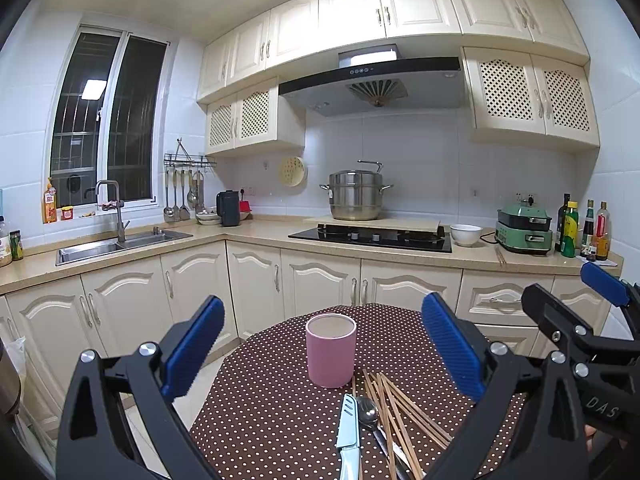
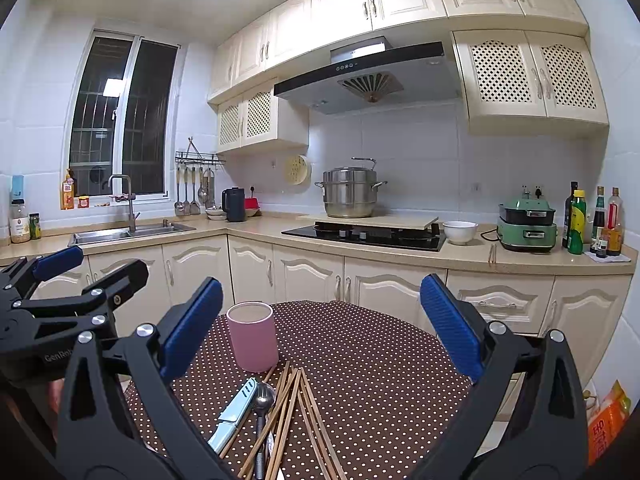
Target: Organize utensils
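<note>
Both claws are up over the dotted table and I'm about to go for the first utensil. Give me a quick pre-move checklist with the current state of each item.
1. Left claw open and holding nothing: ok.
2. Right claw open and holding nothing: ok.
3. Pink cup upright, mouth clear: ok; whether anything lies at its bottom, cannot tell.
4. Utensils in view: ok. The knife, spoon and chopsticks all lie on the tablecloth near the cup.
5. A utensil lying free to pick: not ok for the chopsticks, which cross each other in a loose pile over the spoon handle; the knife lies at the edge of the pile.
6. Claws apart from each other: ok.
</note>
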### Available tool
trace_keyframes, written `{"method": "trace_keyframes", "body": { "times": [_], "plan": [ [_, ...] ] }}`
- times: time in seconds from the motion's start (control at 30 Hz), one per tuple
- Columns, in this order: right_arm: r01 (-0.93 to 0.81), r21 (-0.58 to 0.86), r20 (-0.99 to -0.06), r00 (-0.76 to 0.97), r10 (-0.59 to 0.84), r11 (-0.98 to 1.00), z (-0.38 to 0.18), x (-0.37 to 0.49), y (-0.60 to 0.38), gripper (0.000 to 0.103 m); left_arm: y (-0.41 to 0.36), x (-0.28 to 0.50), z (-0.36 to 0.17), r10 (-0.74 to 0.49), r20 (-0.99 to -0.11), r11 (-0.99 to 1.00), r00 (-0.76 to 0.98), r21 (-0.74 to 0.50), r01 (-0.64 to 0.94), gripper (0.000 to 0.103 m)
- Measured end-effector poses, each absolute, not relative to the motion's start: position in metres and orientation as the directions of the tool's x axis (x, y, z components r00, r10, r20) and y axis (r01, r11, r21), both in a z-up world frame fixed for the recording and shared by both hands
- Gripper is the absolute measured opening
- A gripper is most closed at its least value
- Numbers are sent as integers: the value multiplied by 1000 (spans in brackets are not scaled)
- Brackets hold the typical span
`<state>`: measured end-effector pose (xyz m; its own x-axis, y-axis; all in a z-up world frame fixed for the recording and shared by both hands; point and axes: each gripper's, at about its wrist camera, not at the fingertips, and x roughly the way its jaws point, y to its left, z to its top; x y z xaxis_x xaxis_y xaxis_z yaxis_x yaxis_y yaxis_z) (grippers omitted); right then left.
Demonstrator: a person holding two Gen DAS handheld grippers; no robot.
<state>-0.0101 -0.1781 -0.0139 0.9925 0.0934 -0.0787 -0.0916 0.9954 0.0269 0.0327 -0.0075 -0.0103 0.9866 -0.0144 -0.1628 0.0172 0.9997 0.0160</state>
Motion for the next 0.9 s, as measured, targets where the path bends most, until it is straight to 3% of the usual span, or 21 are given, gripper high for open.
{"method": "trace_keyframes", "body": {
  "times": [0.9],
  "plan": [
    [-95,41,-100,990,98,995,-18,-8,-182,97,-10,34,-15,-18,-183,1000,983,10,21,97]
  ]
}}
